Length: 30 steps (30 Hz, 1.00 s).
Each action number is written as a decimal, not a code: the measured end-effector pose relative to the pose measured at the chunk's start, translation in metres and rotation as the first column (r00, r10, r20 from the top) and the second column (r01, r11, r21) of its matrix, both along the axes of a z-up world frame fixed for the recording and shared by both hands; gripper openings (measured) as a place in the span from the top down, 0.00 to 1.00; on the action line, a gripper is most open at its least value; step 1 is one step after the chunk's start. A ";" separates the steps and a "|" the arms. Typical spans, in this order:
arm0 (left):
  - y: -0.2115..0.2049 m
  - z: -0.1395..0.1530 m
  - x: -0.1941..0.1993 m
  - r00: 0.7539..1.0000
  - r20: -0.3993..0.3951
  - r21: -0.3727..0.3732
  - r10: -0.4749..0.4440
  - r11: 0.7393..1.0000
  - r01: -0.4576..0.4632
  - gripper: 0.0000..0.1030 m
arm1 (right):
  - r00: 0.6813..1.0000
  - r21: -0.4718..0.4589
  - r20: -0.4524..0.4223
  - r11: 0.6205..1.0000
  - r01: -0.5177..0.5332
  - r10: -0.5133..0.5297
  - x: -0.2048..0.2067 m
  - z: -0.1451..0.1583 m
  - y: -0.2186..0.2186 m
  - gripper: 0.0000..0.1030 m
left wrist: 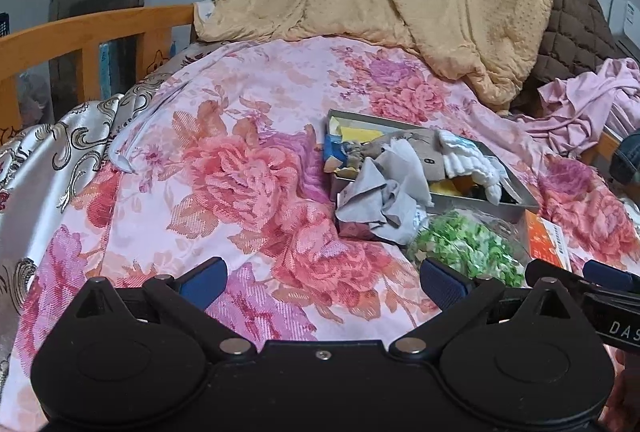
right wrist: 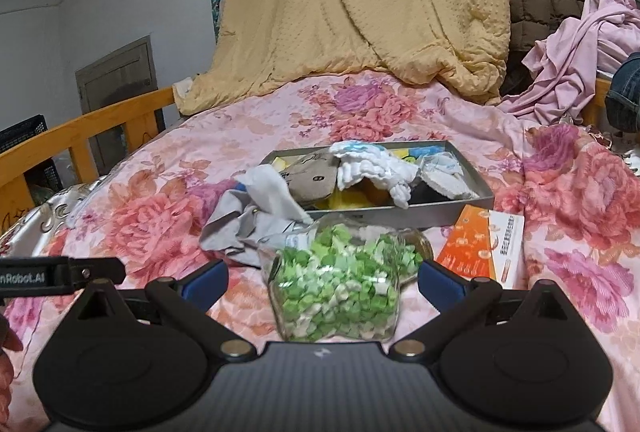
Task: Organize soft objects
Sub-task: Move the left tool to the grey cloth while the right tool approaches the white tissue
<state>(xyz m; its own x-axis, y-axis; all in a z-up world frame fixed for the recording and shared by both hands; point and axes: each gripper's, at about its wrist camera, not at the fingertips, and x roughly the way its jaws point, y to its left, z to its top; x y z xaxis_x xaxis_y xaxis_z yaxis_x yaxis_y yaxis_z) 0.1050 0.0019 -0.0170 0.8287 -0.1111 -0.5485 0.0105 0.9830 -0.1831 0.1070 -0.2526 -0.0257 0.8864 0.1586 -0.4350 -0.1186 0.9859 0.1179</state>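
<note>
Floral bedspread (right wrist: pixel 160 216); green-filled bag (right wrist: pixel 340 288) between spread right tool (right wrist: pixel 322 280); left tool (left wrist: pixel 322 278) released.

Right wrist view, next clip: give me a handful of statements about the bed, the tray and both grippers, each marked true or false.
1. The right gripper is open, empty. True.
2. The clear jar of green bits stands inside the grey tray. False: it sits on the floral bedspread, in front of the tray.
3. A grey cloth spills over the tray's near left corner. True.
4. The orange box lies left of the jar. False: it lies to the right.
5. The left gripper grips a white sock. False: it is open, empty.
</note>
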 end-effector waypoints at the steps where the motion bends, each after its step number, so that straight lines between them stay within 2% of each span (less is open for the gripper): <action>1: 0.001 -0.001 0.002 1.000 0.001 -0.002 0.002 1.000 -0.002 0.01 | 1.000 0.000 0.003 1.000 0.002 -0.002 0.003 0.000 0.000 0.00; 6: 0.000 -0.006 0.014 1.000 0.019 -0.001 0.005 1.000 -0.005 0.01 | 0.999 -0.014 0.032 1.000 -0.006 0.007 0.019 0.000 0.003 0.00; 12: -0.006 -0.014 0.031 0.997 0.071 0.061 0.021 0.998 -0.026 0.01 | 0.999 -0.031 0.036 0.999 0.012 -0.011 0.040 -0.006 0.010 0.00; 25: -0.007 -0.020 0.071 0.991 0.130 0.019 -0.039 0.999 0.037 0.01 | 0.999 -0.002 0.042 1.000 -0.008 0.009 0.068 -0.011 0.012 0.00; 30: -0.012 -0.028 0.090 0.984 0.157 0.034 -0.081 0.996 0.076 0.01 | 0.996 0.005 0.081 0.999 -0.035 0.034 0.078 -0.007 0.015 0.00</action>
<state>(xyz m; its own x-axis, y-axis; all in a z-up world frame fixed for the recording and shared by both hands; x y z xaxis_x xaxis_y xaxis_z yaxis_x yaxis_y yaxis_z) 0.1953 -0.0097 -0.0454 0.8945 -0.1657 -0.4151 0.1147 0.9827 -0.1453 0.1855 -0.2380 -0.0331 0.9124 0.1923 -0.3614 -0.1619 0.9803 0.1130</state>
